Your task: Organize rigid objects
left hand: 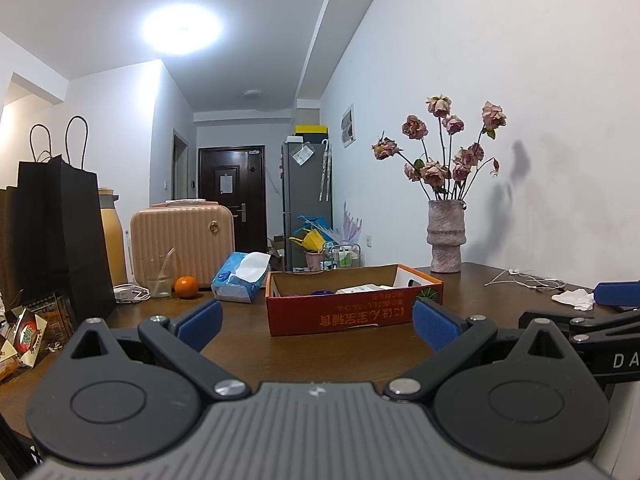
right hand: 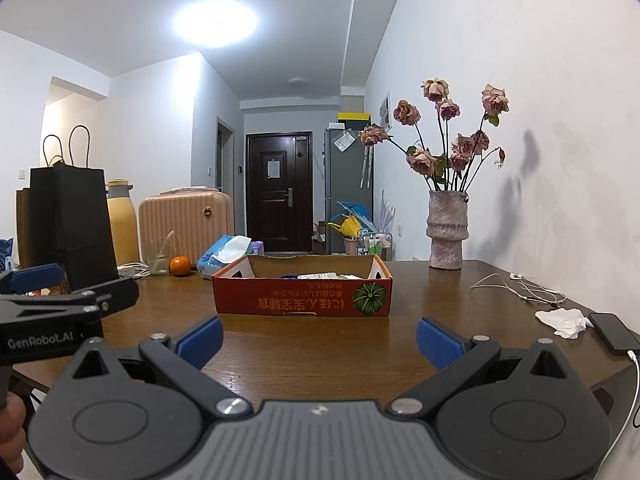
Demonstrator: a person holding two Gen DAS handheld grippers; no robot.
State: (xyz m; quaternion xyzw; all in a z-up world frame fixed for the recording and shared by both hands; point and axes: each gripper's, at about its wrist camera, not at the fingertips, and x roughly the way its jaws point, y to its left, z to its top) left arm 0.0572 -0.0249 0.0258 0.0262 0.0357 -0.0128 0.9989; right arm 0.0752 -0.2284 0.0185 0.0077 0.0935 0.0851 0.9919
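1. A black paper bag (right hand: 72, 220) stands at the table's left end, with a yellow flask (right hand: 122, 224) and a pink case (right hand: 186, 226) behind it.
2. An orange (right hand: 179, 266) lies beside a glass (right hand: 157, 258) and a tissue pack (right hand: 226, 254).
3. The left gripper (left hand: 316, 322) is spread wide and holds nothing, hovering over the wooden table (right hand: 320, 344).
4. The red cardboard box (right hand: 302, 294) sits mid-table, items inside.
5. The right gripper (right hand: 320, 338) is released too, empty.
6. A vase of dried roses (right hand: 446, 232) stands by the wall; earphones (right hand: 520, 290), crumpled tissue (right hand: 564, 320) and a phone (right hand: 612, 332) lie far right.
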